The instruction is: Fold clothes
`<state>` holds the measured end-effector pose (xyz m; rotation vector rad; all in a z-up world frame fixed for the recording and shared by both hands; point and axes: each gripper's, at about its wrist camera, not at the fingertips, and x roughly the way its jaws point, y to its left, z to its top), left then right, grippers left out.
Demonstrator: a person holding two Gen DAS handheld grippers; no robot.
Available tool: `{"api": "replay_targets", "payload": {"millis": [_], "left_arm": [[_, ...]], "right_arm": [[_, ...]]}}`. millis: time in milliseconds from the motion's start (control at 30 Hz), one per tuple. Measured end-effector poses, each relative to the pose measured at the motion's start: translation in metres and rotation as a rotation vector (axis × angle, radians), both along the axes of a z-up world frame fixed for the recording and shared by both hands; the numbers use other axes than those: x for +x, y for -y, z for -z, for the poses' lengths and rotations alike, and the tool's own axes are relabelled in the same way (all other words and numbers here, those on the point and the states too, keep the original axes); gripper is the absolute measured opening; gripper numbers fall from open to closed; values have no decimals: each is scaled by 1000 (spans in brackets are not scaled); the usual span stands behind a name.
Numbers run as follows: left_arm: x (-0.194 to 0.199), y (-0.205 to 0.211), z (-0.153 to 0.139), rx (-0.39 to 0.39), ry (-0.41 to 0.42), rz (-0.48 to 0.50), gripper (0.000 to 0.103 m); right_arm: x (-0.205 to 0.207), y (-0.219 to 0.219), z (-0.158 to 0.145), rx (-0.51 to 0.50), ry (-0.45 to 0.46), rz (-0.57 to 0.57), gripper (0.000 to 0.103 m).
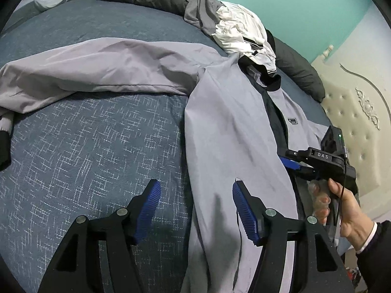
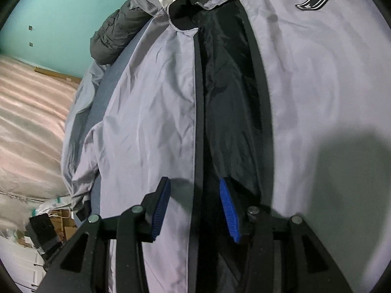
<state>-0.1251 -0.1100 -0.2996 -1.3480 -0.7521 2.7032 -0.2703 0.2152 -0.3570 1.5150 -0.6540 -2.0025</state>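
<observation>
Both tools hang over the jacket (image 1: 232, 127) with nothing gripped: the left tool (image 1: 196, 207) stands open at its side edge, the right tool (image 2: 194, 205) part-open astride the dark zip band (image 2: 199, 112). The jacket lies spread, unzipped, on the bed (image 1: 92, 151). Pinch only the top layer before folding inward.

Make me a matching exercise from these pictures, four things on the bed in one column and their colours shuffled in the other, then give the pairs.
Things:
1. jacket
2. bedspread
3. crumpled garment in the pile
4. jacket's lining

Colours:
A. white
B. black
C. pale grey-lilac
D. blue with white flecks

Pairs: 1-C, 2-D, 3-A, 4-B
</observation>
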Motion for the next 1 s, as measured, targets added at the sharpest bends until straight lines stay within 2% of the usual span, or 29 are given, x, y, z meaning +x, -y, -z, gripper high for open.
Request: {"api": "replay_targets", "payload": {"millis": [133,400,467,800,933,1000], "left_arm": [[2,5,5,9,0,-16,66],[4,5,7,5,-2,-9,66],[5,5,7,-2,-2,-11,66],[11,6,5,12,-9,-7,66],[12,5,5,32,-13,12,66],[12,3,6,42,-12,24,66]], "right_arm": [[0,0,1,-30,-9,-10,21],[9,4,-15,-55,-71,-26,11],[10,6,-24,-40,-104,-22,5],[1,-3,-65,143,-251,42,2],[-14,-2,-69,226,-254,82,2],[-20,0,-69,221,-262,92,2]]}}
